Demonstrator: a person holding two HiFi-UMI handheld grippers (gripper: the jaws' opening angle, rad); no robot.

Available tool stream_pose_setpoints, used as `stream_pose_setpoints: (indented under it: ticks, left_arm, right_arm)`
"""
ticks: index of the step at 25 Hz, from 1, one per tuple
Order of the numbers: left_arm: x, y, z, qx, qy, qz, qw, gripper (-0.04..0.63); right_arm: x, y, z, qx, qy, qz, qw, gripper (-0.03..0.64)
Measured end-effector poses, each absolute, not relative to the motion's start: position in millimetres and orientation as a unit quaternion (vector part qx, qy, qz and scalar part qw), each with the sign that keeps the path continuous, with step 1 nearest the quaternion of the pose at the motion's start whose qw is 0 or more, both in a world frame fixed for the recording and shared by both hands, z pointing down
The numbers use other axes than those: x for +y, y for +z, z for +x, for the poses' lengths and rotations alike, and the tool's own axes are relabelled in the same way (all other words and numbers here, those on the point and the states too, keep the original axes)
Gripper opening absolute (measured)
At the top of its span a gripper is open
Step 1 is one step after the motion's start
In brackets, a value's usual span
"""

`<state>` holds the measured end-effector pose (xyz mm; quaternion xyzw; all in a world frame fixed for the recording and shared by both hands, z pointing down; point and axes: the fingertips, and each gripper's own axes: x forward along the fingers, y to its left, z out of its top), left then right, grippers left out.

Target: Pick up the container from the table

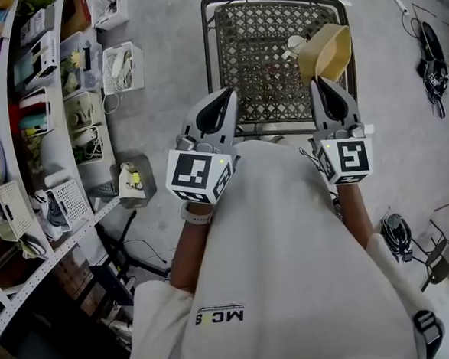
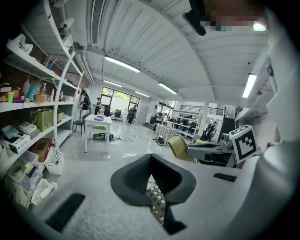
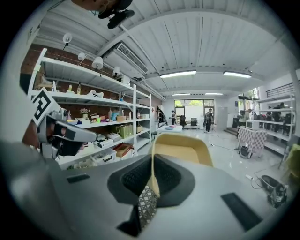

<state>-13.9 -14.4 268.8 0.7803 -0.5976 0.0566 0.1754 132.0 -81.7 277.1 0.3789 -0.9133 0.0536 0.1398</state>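
Yellow container (image 1: 330, 51) held over a black mesh bench (image 1: 259, 65) in a shelf-lined room.
Cluttered shelving (image 1: 30, 142) flanks the grey floor (image 1: 165, 102) on the left. The left gripper (image 1: 223, 98) hangs over the bench's near edge, jaws pressed together on nothing. The right gripper (image 1: 322, 84) has its jaws pinching the tilted container's rim by the bench's right edge.

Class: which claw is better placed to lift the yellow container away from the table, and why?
Right. The right claw grips the container by its wall; the left claw is shut on nothing.
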Motion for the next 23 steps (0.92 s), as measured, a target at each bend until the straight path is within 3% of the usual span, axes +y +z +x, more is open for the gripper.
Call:
stream_pose_setpoints:
  ticks: [23]
  left_arm:
    - [1.7, 273.5, -7.1, -0.594, 0.066, 0.781, 0.180, 0.023]
  right_arm:
    - [-63.1, 285.4, 158.0, -0.897, 0.091, 0.412, 0.132, 0.028]
